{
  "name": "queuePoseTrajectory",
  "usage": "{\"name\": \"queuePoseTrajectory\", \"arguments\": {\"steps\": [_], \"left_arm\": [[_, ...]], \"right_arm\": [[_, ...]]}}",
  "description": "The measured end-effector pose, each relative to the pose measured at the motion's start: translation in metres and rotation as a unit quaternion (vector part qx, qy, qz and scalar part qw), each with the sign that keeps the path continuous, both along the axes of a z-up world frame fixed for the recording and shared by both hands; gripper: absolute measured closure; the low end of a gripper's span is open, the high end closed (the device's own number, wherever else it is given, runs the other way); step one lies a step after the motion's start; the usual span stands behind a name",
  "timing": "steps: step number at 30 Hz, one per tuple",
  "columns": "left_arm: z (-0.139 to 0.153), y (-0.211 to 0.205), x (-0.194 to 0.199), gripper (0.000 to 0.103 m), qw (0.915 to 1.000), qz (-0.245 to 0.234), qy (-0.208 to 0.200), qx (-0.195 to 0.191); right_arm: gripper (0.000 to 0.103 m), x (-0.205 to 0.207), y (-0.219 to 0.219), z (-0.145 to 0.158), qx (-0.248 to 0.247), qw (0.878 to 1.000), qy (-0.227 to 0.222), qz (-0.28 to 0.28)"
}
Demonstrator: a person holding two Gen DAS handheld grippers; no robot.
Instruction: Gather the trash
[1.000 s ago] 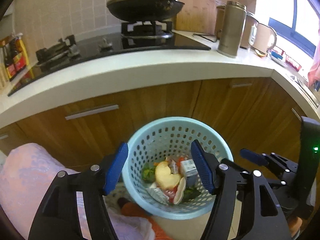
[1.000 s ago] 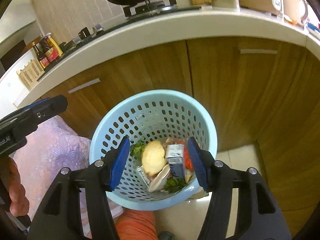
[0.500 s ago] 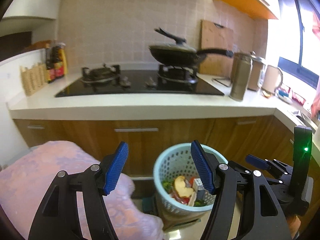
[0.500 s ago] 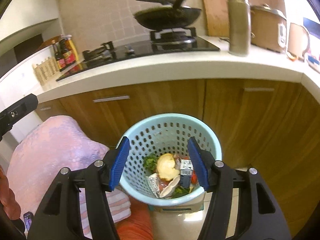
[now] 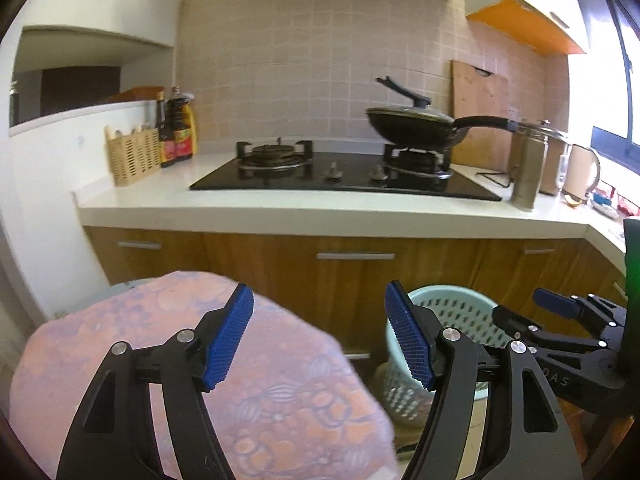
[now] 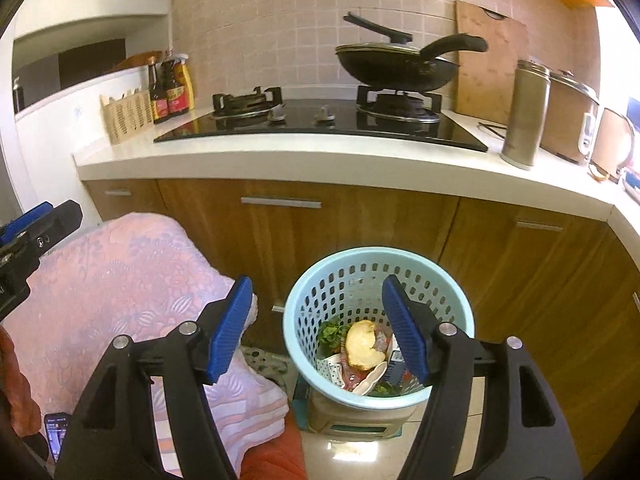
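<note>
A light blue perforated basket (image 6: 448, 276) stands on the floor in front of the wooden cabinets; it also shows in the left wrist view (image 5: 460, 304). It holds food scraps: a bitten apple piece (image 6: 362, 346), greens (image 6: 330, 332), a small carton (image 6: 396, 366) and wrappers. My right gripper (image 6: 318, 330) is open and empty, above and short of the basket. My left gripper (image 5: 320, 338) is open and empty, left of the basket. The right gripper also shows at the right of the left wrist view (image 5: 560, 312).
A pink patterned cloth (image 6: 120, 280) covers something low on the left. The white counter (image 6: 320, 156) carries a black hob (image 6: 320, 120), a wok (image 6: 396, 64), a steel flask (image 6: 524, 116), sauce bottles (image 6: 172, 88) and a wicker holder (image 6: 124, 116). A phone (image 6: 56, 436) lies lower left.
Both grippers have pulled up and back from the basket, which now looks smaller and lower. The view has risen to show the whole counter and hob. Both stayed open.
</note>
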State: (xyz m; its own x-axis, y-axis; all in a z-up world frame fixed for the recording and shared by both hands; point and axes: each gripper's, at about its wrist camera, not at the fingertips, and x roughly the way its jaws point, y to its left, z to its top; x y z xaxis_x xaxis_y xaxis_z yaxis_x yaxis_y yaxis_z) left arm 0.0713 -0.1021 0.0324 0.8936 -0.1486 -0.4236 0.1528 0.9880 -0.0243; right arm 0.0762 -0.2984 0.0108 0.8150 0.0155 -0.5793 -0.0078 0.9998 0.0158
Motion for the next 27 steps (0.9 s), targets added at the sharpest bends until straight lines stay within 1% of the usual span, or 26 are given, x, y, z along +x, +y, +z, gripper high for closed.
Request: {"name": "queuePoseTrajectory", "arguments": {"steps": [2,4,7,10,15,18,24,27], "left_arm": [[-0.004,0.013,0.001,0.035,0.9999,0.014,0.0,0.001],[-0.008,0.024,0.002,0.032,0.9998,0.021,-0.002,0.001],[-0.014,0.04,0.004,0.028,0.9993,0.038,-0.006,0.003],[-0.018,0.049,0.005,0.028,0.9989,0.046,-0.009,0.005],[-0.026,0.057,0.008,0.026,0.999,0.044,-0.009,0.002],[-0.03,0.057,0.009,0.025,0.9988,0.048,-0.004,0.01],[-0.031,0.058,0.003,0.023,0.9986,0.051,-0.009,0.016],[-0.031,0.056,0.0,0.019,0.9985,0.049,-0.015,0.02]], "right_arm": [[0.039,0.002,0.01,-0.004,-0.001,1.0,0.0,0.005],[0.035,0.002,0.019,-0.007,-0.001,1.0,-0.002,0.008],[0.031,0.004,0.032,-0.012,-0.004,1.0,-0.007,0.005],[0.031,0.007,0.04,-0.016,-0.01,1.0,-0.01,0.003],[0.031,0.013,0.049,-0.02,-0.017,1.0,-0.009,0.004],[0.03,0.013,0.052,-0.02,-0.02,1.0,-0.015,-0.001],[0.03,0.011,0.051,-0.023,-0.006,1.0,-0.027,-0.01],[0.03,0.009,0.051,-0.024,-0.003,0.999,-0.033,-0.014]]}}
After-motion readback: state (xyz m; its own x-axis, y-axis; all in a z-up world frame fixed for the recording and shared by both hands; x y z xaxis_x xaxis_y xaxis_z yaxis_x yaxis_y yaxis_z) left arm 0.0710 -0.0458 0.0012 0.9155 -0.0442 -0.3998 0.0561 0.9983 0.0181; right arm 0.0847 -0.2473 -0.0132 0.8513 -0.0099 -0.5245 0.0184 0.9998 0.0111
